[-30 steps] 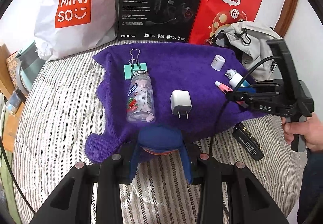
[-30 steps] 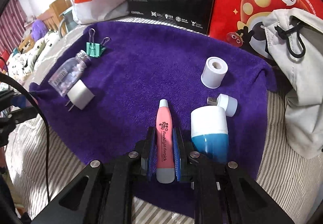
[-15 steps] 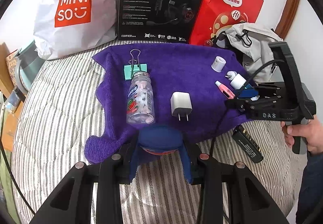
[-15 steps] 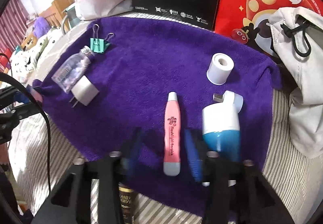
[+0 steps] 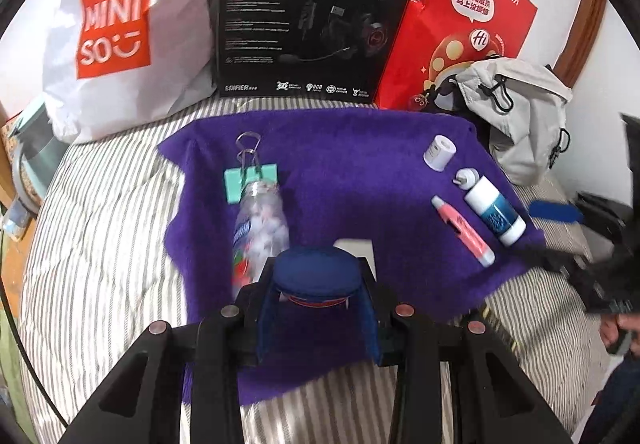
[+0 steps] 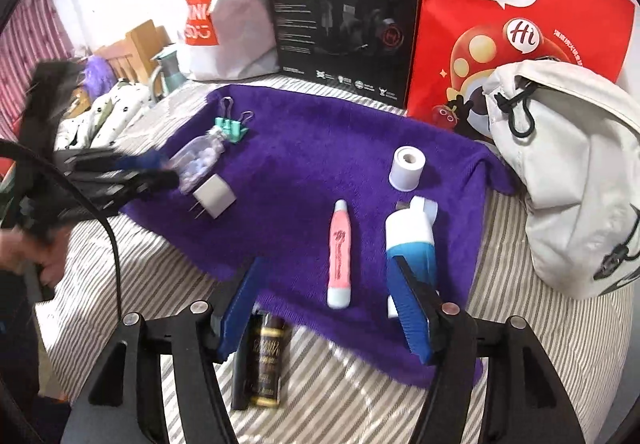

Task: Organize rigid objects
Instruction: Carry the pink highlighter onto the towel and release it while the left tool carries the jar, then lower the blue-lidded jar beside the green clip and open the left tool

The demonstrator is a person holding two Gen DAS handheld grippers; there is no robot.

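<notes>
A purple towel [image 5: 352, 163] lies on the striped bed. My left gripper [image 5: 316, 284] is shut on a round tin with a dark blue lid [image 5: 316, 270], held over the towel's near edge. Ahead lie a clear candy bottle [image 5: 260, 228], a teal binder clip [image 5: 250, 179] and a white charger [image 6: 216, 197]. My right gripper [image 6: 326, 312] stands open, just behind the towel's edge. A pink pen [image 6: 340, 252] lies free in front of it, beside a blue and white bottle [image 6: 410, 240]. A white cylinder [image 6: 408, 167] stands farther back.
A black tube [image 6: 264, 360] lies on the bed under my right gripper. Along the back stand a white Miniso bag [image 5: 116, 31], a black headset box [image 5: 316, 11] and a red paper bag [image 5: 460, 31]. A pale cloth bag [image 6: 572, 171] sits at the towel's right.
My right gripper opened, let go of the pink pen and drew back. My left gripper moved forward over the towel's edge with the blue-lidded tin.
</notes>
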